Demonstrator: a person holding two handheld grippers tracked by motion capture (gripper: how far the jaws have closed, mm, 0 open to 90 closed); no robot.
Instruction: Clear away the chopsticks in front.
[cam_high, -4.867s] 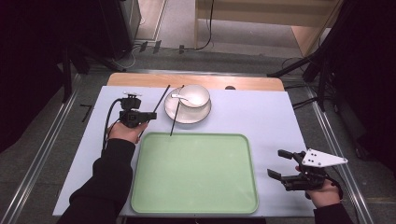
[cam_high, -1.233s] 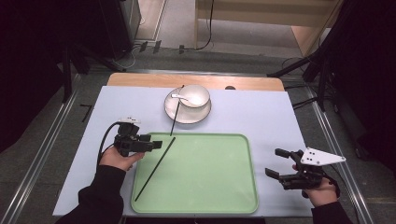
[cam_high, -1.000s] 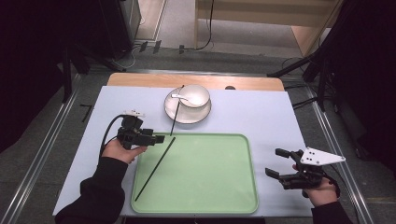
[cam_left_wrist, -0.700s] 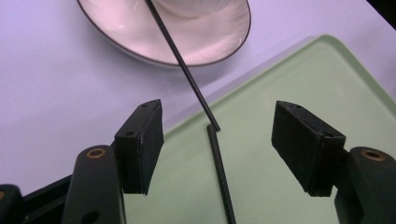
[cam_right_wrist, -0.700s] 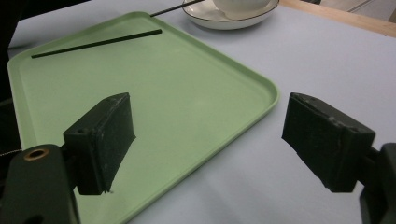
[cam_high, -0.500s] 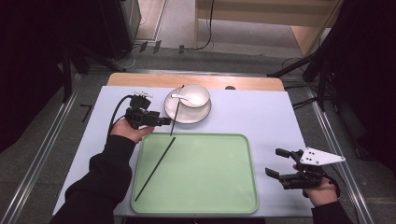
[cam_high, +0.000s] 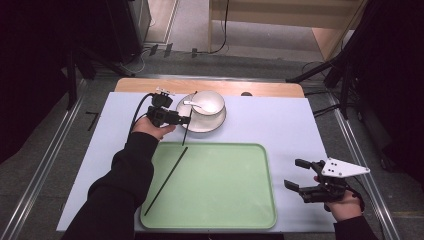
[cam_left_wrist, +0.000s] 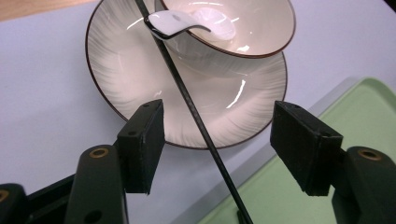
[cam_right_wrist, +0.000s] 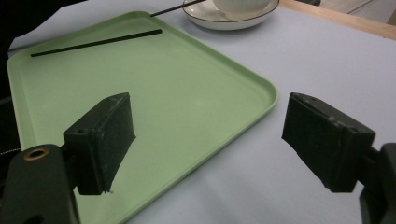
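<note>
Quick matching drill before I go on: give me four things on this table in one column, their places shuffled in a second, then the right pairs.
1. spoon
2. bowl
3. chopstick nearer the person
4. right gripper

a. lying in the green tray
b. right of the tray, open
c. in the bowl
d. on the saucer

Pairs: 1-c, 2-d, 3-a, 4-b
</note>
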